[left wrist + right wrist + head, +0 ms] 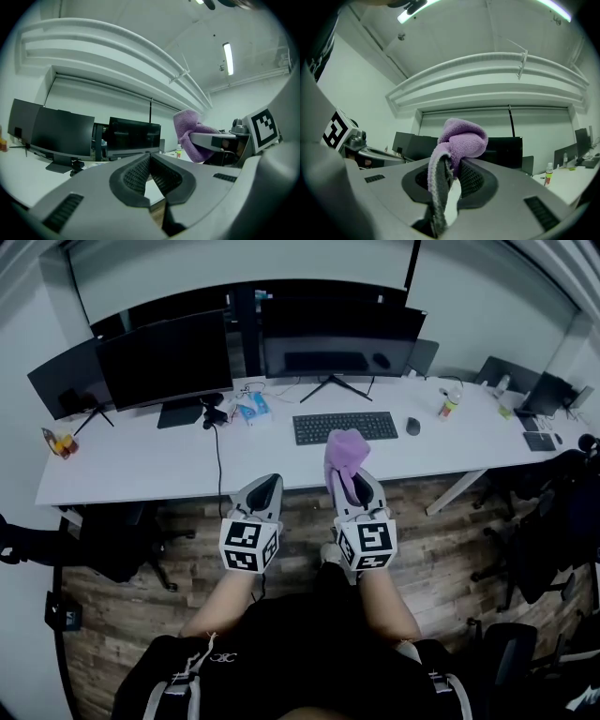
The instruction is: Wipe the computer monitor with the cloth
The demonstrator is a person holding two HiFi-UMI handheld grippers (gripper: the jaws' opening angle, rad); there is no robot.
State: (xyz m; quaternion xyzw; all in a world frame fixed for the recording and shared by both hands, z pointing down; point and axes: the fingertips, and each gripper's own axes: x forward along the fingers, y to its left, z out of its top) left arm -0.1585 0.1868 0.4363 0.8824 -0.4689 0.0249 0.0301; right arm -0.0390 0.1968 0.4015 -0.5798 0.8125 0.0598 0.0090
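A purple cloth [345, 452] is pinched in my right gripper [353, 480], which is held above the desk's near edge in front of the keyboard [345, 427]. In the right gripper view the cloth [462, 140] bulges out over the shut jaws [452, 165] and trails down between them. The middle monitor [337, 338] stands dark at the back of the white desk [141, 465], with a second monitor [169, 360] to its left. My left gripper [271, 483] hangs beside the right one, shut and empty. The left gripper view shows its jaws [150, 160] meeting, with the cloth [189, 132] to the right.
A third monitor [61, 381] stands at the desk's far left. A mouse [412, 426], a bottle [449, 401], a tissue pack [253, 409] and a cable [218, 465] lie on the desk. Office chairs [112, 542] stand on the wooden floor at both sides.
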